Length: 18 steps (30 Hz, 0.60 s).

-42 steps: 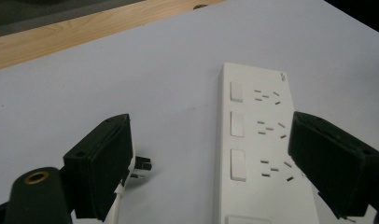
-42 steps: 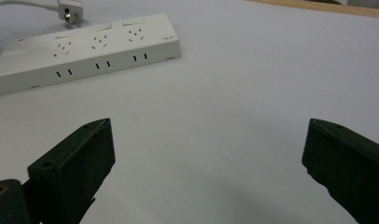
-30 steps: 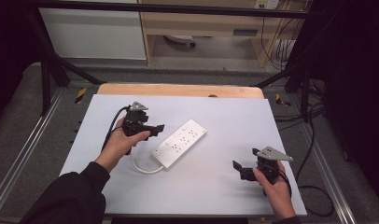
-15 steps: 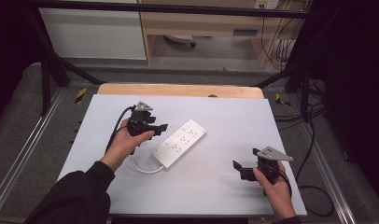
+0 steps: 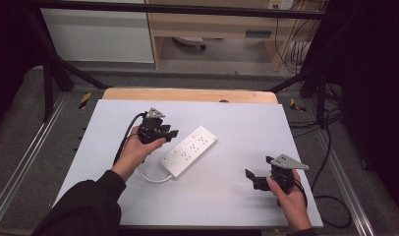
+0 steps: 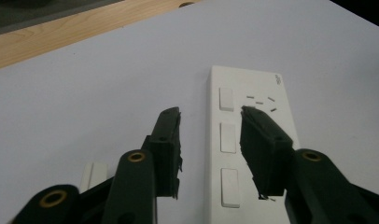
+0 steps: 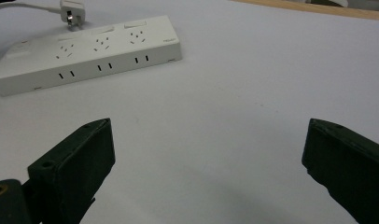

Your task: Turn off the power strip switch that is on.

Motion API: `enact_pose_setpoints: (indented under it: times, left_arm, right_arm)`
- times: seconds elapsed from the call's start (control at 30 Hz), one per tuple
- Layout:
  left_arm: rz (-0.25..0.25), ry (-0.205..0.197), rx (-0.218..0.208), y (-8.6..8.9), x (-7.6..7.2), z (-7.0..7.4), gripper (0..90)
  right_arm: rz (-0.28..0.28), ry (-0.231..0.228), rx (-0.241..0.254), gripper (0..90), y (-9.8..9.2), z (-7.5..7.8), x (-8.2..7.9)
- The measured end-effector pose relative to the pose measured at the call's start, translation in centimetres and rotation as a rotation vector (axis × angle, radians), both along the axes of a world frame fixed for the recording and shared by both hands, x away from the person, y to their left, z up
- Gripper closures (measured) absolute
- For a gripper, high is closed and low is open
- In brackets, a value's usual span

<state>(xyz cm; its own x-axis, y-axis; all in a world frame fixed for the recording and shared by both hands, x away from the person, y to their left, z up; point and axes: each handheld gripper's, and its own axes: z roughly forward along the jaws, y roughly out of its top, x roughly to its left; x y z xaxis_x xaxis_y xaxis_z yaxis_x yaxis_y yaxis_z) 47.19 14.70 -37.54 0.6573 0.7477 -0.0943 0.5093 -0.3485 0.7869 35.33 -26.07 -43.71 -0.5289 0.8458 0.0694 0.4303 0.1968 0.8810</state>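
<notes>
A white power strip (image 5: 189,150) lies diagonally at the middle of the white table mat (image 5: 246,123). Its white cord (image 5: 151,176) loops off the near-left end, and the plug (image 7: 71,11) lies on the mat beside it. My left gripper (image 5: 169,133) hovers at the strip's left long edge, open with a narrow gap. In the left gripper view the jaws (image 6: 210,126) straddle the row of rocker switches (image 6: 226,99) on the strip (image 6: 253,81), holding nothing. My right gripper (image 5: 250,177) stands wide open near the front right, well short of the strip (image 7: 89,51), with bare mat between its jaws (image 7: 206,140).
A wooden table edge (image 5: 187,94) runs along the far side of the mat. Metal rails flank the table, and black cables (image 5: 330,196) hang off the right side. Free mat lies to the right of the strip and behind it.
My left gripper has moved a little right and forward, up to the power strip's edge. The right gripper and the strip have stayed put.
</notes>
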Motion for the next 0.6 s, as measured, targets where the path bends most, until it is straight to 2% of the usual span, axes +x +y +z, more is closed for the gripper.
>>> enact_pose_setpoints:
  times: [0.37, 0.6]
  left_arm:
    - [-0.021, 0.001, 0.001, -0.63, -0.03, -0.31, 73.3]
    - [-0.007, -0.007, -0.016, -0.63, 0.12, -0.4, 81.6]
  right_arm:
    - [0.002, -0.001, 0.001, 3.0, 0.02, 0.02, -0.01]
    - [0.002, -0.004, 0.001, 3.0, 0.02, 0.06, -0.06]
